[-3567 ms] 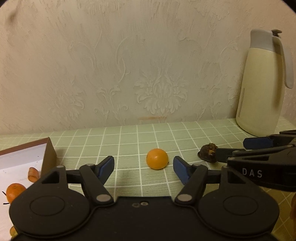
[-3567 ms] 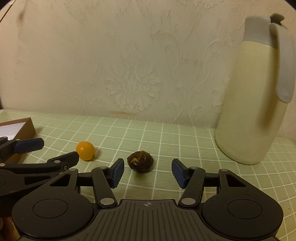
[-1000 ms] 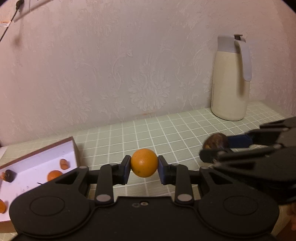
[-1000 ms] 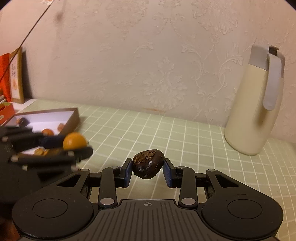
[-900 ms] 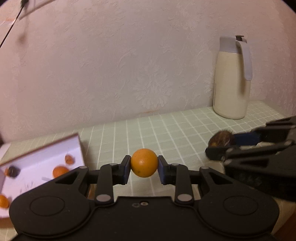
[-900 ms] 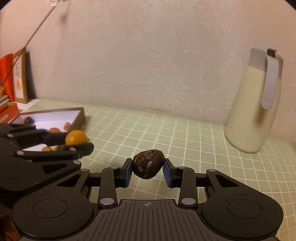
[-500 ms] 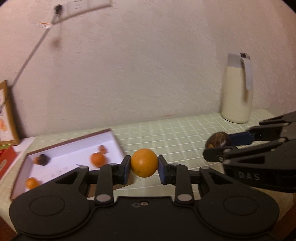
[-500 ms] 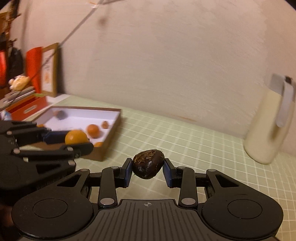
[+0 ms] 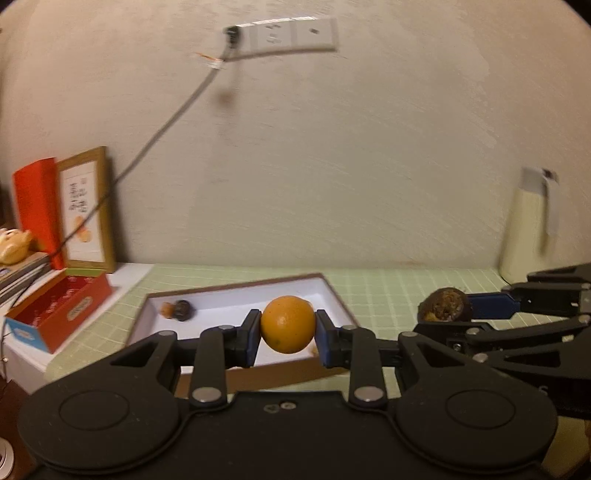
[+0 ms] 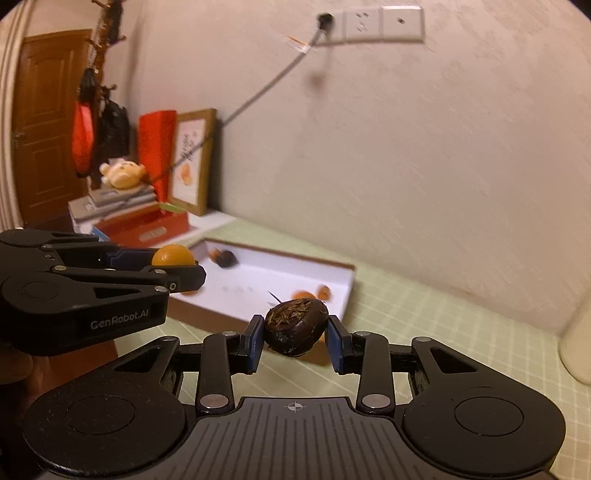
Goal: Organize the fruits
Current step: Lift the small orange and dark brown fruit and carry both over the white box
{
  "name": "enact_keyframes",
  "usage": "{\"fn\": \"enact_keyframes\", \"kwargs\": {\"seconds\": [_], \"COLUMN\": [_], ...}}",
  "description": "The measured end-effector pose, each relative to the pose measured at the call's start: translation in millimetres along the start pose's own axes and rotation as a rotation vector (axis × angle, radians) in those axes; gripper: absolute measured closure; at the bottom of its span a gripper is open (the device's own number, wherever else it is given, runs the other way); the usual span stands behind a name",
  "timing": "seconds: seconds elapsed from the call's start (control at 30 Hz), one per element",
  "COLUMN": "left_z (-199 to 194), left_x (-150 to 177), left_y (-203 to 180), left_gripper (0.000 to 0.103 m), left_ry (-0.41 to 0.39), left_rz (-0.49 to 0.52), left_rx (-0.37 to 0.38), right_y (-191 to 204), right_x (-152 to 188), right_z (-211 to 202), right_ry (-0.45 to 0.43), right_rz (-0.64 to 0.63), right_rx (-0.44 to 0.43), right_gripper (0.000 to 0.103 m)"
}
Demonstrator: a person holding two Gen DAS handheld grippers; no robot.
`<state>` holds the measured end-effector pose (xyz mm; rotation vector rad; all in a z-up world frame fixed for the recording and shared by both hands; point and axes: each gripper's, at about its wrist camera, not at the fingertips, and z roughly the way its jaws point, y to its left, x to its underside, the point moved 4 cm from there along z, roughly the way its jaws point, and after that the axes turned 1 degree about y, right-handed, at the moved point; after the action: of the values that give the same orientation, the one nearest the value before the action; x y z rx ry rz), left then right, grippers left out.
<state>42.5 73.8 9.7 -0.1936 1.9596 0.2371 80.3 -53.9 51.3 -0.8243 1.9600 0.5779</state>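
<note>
My left gripper (image 9: 286, 334) is shut on a small orange fruit (image 9: 288, 329), held in the air in front of a white box (image 9: 236, 301) with brown walls. My right gripper (image 10: 296, 341) is shut on a dark brown fruit (image 10: 296, 326), held above the green checked table near the box's (image 10: 343, 286) right end. Inside the box lie a dark fruit (image 9: 183, 309) and small orange fruits (image 10: 303, 294). The right gripper with the dark fruit (image 9: 445, 305) shows at the right of the left wrist view; the left gripper with the orange fruit (image 10: 173, 255) shows at the left of the right wrist view.
A cream thermos jug (image 9: 530, 229) stands at the far right by the wall. A red box (image 9: 59, 308), a picture frame (image 9: 88, 208) and stacked books (image 10: 110, 206) with a plush toy (image 10: 123, 171) sit left of the white box. A cable (image 9: 147, 144) hangs from a wall socket (image 9: 291, 35).
Both grippers closed on their fruits, lifted them off the table and carried them left toward the white box, which now lies just ahead of both.
</note>
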Motion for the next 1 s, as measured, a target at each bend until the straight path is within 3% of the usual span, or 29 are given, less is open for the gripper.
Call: {"fn": "enact_keyframes", "kwargs": {"seconds": [0.37, 0.73, 1.0], "left_z": [6.1, 26.2, 61.2], "left_x": [-17.0, -41.0, -36.7], "left_y": [58.8, 86.7, 96.8], "left_gripper": [0.082, 0.082, 0.082], "left_ry": [-0.051, -0.098, -0.073], "left_rz": [-0.067, -0.113, -0.132], "left_rx": [-0.120, -0.181, -0.205], "right_y": [34.3, 29.3, 18.2], "right_x": [-39.5, -73.8, -89.0], "right_z": [28.7, 66.4, 103.3], "right_ry": [-0.076, -0.110, -0.112], "right_rz": [-0.043, -0.043, -0.023], "right_rx": [-0.042, -0.037, -0.027], "right_gripper": [0.067, 0.067, 0.067]}}
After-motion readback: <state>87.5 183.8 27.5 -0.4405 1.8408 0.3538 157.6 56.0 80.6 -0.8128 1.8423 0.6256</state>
